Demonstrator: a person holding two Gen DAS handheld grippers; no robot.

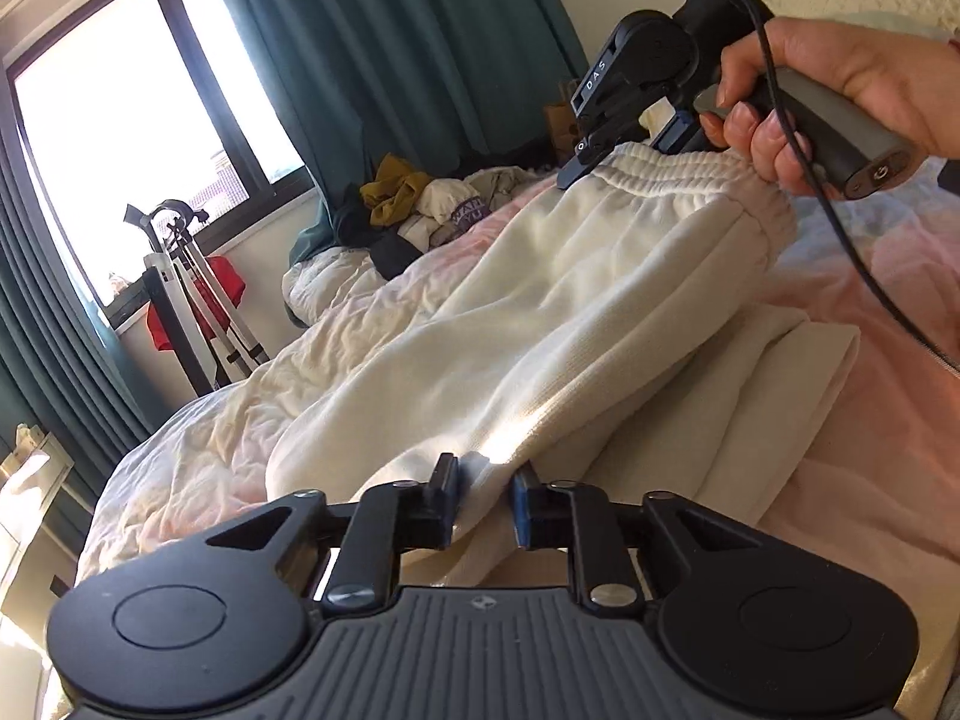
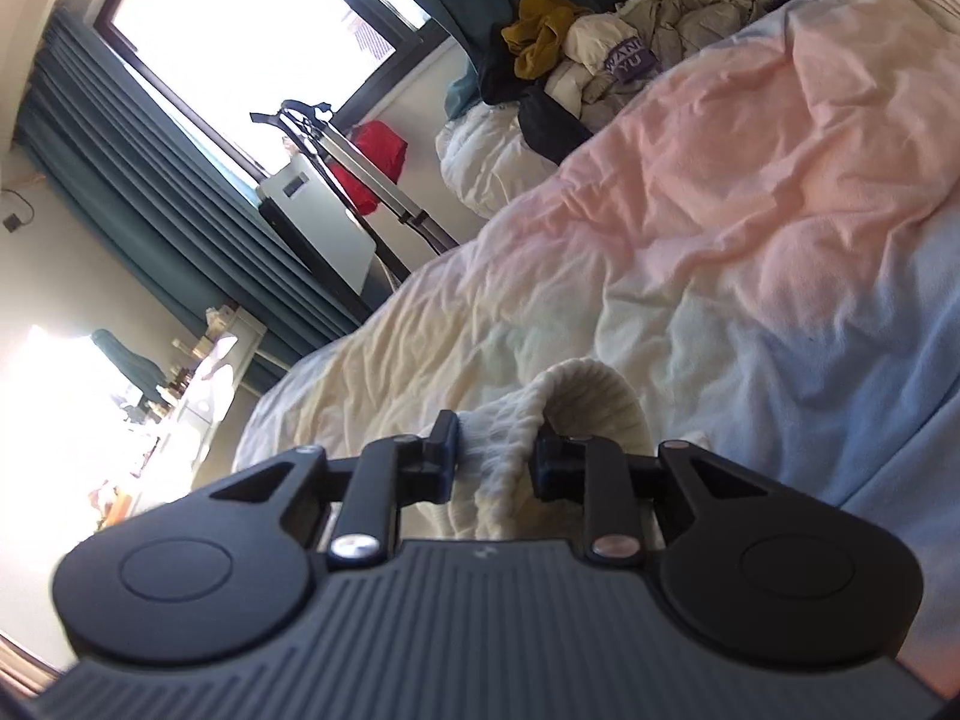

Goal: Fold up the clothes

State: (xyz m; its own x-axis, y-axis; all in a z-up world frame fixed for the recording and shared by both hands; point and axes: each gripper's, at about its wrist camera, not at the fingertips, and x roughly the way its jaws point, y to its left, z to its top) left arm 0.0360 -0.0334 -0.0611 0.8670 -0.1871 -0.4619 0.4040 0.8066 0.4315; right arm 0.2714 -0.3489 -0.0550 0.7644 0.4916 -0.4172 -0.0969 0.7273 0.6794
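A home bedroom: rumpled bed (image 2: 720, 210), teal curtains (image 1: 390, 42), clothes pile (image 2: 600, 54).

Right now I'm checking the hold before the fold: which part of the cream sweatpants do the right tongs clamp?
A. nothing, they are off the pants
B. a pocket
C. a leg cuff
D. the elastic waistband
D: the right tongs pinch the gathered elastic waistband of the cream sweatpants, seen in both views.

Cream trousers (image 1: 540, 312): near end hidden behind left claw (image 1: 485, 501) body. Clothes pile (image 2: 600, 60): print partly legible. Dresser items (image 2: 174, 384): blurred, overexposed.
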